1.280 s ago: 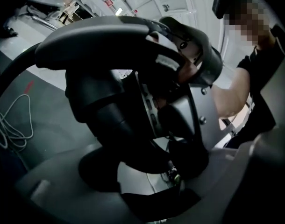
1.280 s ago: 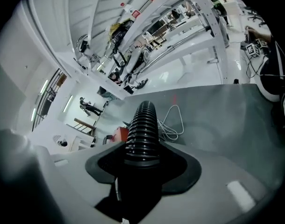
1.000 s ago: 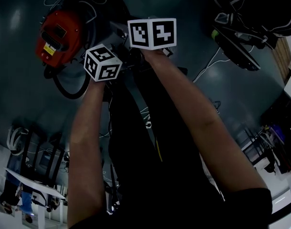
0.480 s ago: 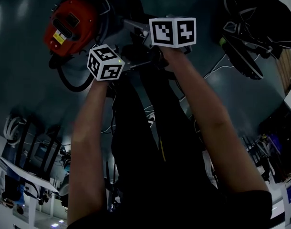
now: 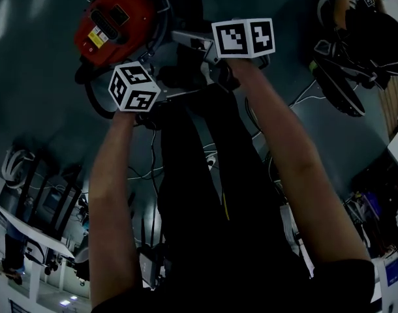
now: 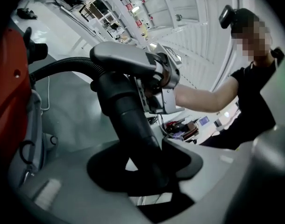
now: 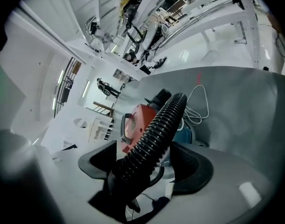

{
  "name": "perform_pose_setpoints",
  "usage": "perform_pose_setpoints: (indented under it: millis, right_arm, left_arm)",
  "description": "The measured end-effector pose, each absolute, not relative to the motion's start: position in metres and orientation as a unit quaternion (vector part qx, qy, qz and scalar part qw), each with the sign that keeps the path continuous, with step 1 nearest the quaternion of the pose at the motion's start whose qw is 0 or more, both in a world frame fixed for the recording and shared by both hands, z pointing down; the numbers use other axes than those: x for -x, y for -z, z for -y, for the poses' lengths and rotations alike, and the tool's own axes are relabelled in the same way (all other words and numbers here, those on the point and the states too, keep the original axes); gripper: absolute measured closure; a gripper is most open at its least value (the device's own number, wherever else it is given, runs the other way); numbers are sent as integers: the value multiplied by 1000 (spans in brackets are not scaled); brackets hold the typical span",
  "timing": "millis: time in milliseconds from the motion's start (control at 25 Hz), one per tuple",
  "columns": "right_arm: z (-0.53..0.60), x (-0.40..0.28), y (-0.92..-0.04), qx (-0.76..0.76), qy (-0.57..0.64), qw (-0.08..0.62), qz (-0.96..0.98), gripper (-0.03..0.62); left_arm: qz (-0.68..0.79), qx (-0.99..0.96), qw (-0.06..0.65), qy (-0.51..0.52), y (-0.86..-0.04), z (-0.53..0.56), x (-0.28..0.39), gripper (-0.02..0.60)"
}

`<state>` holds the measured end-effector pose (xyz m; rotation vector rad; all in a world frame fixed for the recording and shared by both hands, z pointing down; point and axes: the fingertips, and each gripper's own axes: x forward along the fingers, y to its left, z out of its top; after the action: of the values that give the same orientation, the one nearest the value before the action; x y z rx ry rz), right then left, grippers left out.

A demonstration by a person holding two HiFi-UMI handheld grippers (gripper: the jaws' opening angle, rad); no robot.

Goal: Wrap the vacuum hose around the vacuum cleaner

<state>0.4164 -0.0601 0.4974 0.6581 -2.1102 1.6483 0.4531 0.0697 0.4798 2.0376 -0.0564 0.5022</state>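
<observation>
Head view dim and underexposed, gripper views brightly lit with washed-out whites toward 12 o'clock, fisheye bending and dark vignetting at the edges, near foreground softly blurred.

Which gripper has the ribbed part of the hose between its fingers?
The right gripper: the ribbed hose runs between its fingers, which have just been opening. The left gripper, its fingers just closing, has the smooth tube between them instead.

The left gripper view's edge cuts off most of the red vacuum cleaner (image 6: 9,92).
</observation>
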Motion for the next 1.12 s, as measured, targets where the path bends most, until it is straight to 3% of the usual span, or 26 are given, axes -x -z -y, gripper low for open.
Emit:
perform_pose_setpoints:
  millis: [1120]
  right_arm:
    - [-11, -334, -486, -201, -589, 258, 739, 206]
  left_arm:
    - [29, -828, 496, -259, -471, -128, -316, 391]
